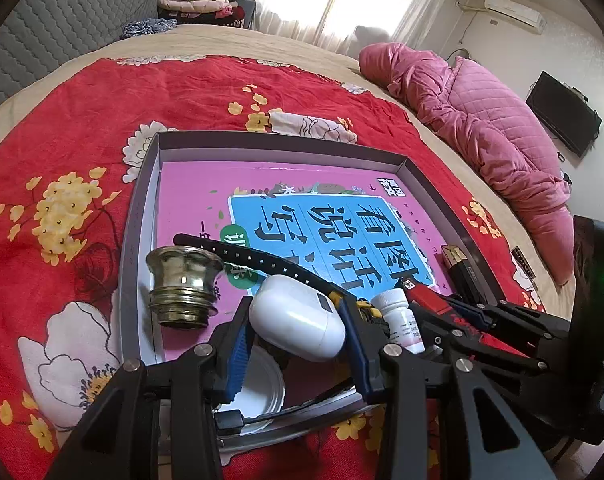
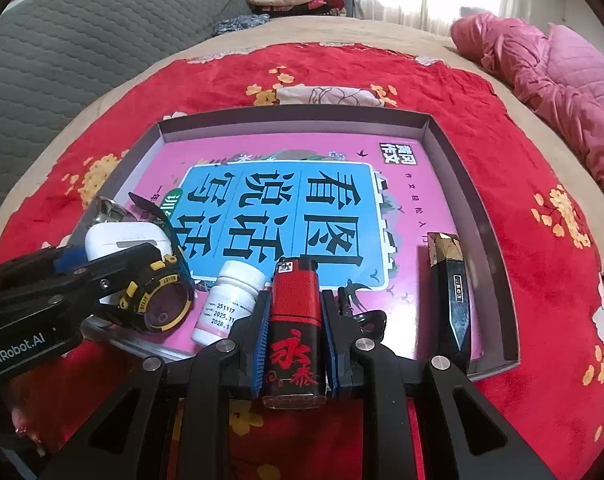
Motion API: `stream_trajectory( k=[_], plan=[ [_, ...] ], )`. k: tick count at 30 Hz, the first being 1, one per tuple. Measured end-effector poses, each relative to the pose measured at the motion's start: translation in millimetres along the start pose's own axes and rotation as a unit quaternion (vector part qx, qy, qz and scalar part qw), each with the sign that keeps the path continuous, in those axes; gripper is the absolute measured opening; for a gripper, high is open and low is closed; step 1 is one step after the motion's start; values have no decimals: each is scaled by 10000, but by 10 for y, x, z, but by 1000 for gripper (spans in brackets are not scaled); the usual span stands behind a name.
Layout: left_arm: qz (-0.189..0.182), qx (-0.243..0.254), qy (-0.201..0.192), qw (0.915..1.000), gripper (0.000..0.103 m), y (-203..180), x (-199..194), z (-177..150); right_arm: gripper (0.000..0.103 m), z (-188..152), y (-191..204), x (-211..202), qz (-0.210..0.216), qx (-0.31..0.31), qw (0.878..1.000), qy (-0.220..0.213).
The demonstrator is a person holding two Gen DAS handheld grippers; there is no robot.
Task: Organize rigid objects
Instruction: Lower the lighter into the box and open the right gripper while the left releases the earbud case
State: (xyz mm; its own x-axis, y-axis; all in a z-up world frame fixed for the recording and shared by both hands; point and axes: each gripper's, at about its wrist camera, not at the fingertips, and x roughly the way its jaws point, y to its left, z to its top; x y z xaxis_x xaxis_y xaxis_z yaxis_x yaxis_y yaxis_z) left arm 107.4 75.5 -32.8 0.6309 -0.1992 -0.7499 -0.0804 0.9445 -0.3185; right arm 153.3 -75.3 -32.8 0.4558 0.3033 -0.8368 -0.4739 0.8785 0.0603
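Meanwhile, right claw (image 2: pixel 293 320) clamps lighter (image 2: pixel 294 312); left claw (image 1: pixel 297 320) clasps earbud case (image 1: pixel 295 316).

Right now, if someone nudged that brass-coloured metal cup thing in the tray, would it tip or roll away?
The brass cup looks rigid, probably heavy for its size. It stands upright with its flared mouth on top, so a nudge would more likely slide it than tip it. Knocked over, its round, tapered body would probably roll in a curve toward the tray wall.

Glossy plastic lighter (image 2: pixel 295 320) (polished brass cup (image 1: pixel 183 286))
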Motion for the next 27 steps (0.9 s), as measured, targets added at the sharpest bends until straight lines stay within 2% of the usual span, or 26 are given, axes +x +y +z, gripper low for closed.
stream_trajectory(
  k=[27],
  plan=[
    [4,-1,12,10000,42,5,8,0,24,-4,-42,-33,120,207,9997,16]
  ],
)
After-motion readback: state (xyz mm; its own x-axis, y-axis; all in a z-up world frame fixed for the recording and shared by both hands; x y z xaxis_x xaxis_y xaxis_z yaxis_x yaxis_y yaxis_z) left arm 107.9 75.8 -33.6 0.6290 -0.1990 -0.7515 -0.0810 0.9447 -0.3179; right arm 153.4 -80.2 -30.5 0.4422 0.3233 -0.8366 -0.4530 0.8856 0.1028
